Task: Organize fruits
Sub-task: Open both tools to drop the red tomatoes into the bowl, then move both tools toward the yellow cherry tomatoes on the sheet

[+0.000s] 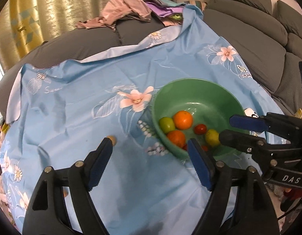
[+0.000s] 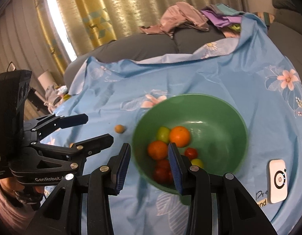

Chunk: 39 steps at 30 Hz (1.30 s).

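A green bowl (image 1: 198, 92) (image 2: 192, 105) sits on the blue flowered cloth. It holds two oranges (image 1: 183, 119) (image 2: 179, 136), green-yellow fruits (image 1: 166, 125) (image 2: 163, 133) and red tomatoes (image 1: 200, 128) (image 2: 190, 152). A small brown fruit (image 1: 113, 140) (image 2: 119, 128) lies on the cloth left of the bowl. My left gripper (image 1: 150, 144) is open and empty, its left fingertip by the brown fruit. My right gripper (image 2: 149, 146) is open and empty over the bowl's near left rim. It also shows in the left wrist view (image 1: 225, 128).
The blue cloth (image 1: 82, 98) covers a grey sofa (image 1: 254, 45). Clothes (image 1: 127, 9) are piled at the back. A white device (image 2: 278, 180) lies on the cloth right of the bowl. Gold curtains (image 2: 121, 5) hang behind.
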{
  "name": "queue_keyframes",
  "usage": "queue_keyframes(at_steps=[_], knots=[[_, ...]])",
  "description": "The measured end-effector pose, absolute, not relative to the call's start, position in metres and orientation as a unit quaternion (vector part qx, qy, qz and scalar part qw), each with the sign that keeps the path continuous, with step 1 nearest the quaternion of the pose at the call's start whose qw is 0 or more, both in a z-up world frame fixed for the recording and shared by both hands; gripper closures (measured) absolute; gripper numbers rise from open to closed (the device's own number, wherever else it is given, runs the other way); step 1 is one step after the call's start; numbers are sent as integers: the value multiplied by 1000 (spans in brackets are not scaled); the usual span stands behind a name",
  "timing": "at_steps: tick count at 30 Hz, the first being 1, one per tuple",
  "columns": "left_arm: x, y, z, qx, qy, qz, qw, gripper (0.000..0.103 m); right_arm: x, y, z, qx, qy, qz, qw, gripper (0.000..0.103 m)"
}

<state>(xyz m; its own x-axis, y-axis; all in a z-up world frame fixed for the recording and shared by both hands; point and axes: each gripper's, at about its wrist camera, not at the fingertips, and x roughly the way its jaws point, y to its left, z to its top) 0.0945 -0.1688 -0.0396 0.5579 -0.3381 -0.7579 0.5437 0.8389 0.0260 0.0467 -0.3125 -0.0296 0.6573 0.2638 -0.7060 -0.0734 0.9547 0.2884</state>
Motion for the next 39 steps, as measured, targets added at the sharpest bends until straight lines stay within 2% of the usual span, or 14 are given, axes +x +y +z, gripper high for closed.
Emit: queue_keyframes(at_steps=[9,13,18,28,39], knots=[[78,-69,-56,86,420,-197,882,24,50,-267,-28,104,408,151,895,63],[72,-11,-70,51,438,-164,883,25,56,-244,-37,103,417,178,885,63],[68,22,-90,42,457,-140,877,28,67,-213,-58,91,443,205,868,63],[105,8,-106,69,456,-159,873,42,83,-193,-74,83,461,221,856,63],[142,3,-140,101,493,-148,852,47,96,-194,-93,95,471,223,848,63]])
